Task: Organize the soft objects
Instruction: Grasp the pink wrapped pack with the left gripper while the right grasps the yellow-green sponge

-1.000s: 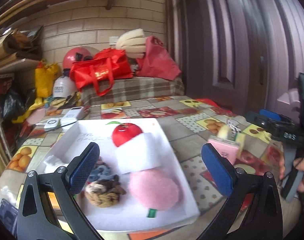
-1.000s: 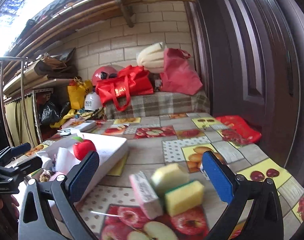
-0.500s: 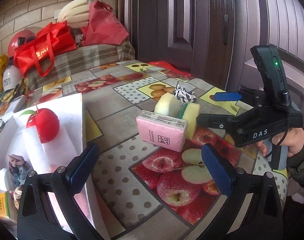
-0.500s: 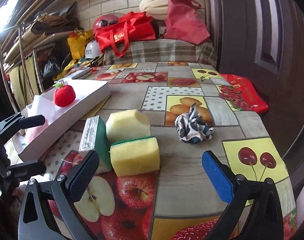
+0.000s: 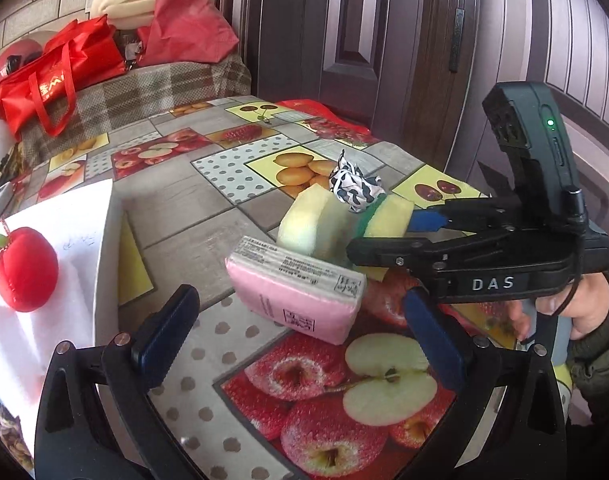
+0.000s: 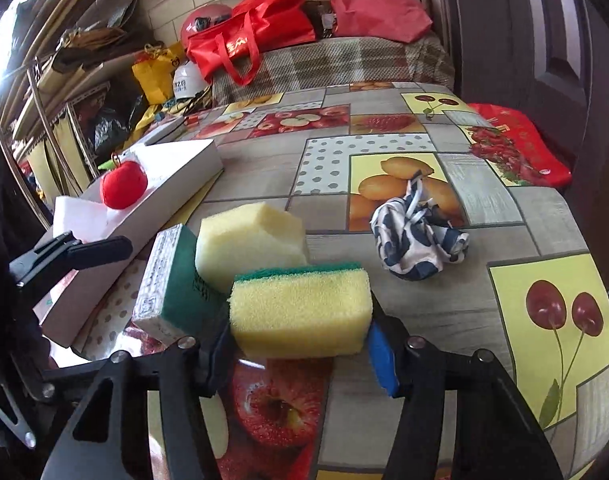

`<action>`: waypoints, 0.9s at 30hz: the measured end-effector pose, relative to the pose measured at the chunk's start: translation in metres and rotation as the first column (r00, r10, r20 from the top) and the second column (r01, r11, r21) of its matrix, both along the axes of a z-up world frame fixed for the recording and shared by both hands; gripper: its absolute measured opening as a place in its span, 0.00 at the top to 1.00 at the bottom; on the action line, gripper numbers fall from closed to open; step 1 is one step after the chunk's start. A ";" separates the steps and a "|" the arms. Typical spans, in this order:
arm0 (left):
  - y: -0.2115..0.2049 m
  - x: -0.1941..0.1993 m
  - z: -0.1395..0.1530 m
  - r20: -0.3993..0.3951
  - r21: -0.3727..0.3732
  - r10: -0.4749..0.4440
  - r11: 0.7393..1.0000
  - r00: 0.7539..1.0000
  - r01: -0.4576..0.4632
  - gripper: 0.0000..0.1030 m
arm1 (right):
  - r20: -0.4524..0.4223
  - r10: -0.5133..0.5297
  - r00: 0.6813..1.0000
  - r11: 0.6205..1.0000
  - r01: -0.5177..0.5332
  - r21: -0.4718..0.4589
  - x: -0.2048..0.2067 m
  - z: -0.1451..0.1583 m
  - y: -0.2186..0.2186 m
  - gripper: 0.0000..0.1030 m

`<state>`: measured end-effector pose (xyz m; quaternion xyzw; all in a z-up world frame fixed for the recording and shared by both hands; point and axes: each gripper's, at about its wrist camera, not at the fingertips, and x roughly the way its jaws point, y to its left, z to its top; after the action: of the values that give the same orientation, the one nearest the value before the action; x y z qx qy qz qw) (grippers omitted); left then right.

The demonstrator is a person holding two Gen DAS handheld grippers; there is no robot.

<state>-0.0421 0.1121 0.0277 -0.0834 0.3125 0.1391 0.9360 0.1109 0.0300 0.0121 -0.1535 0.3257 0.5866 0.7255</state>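
My right gripper is closed around a yellow sponge with a green scouring top, one pad on each end; the sponge rests on the table. The same gripper shows in the left wrist view around the sponge. Beside it lie a pale yellow foam block, a pink and green wrapped sponge pack and a crumpled black and white cloth. My left gripper is open and empty, just in front of the pink pack. A white tray at the left holds a red plush apple.
A fruit-pattern tablecloth covers the table. Red bags and a helmet sit on a plaid bench behind. A dark door stands at the right. A red pouch lies at the table's far right edge.
My right gripper has moved forward and closed its fingers onto the yellow and green sponge. My left gripper has come closer to the pink pack.
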 end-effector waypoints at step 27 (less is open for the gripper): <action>-0.020 -0.011 0.014 0.126 0.114 -0.008 0.993 0.992 -0.006 0.33 | -0.028 -0.084 0.996 0.971 0.088 0.223 0.000 0.023 -0.042 0.44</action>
<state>-0.0529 0.0922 0.0420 -0.0383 0.2442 0.1505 0.9572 0.1105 -0.0118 0.0355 -0.0510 0.2705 0.5889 0.7599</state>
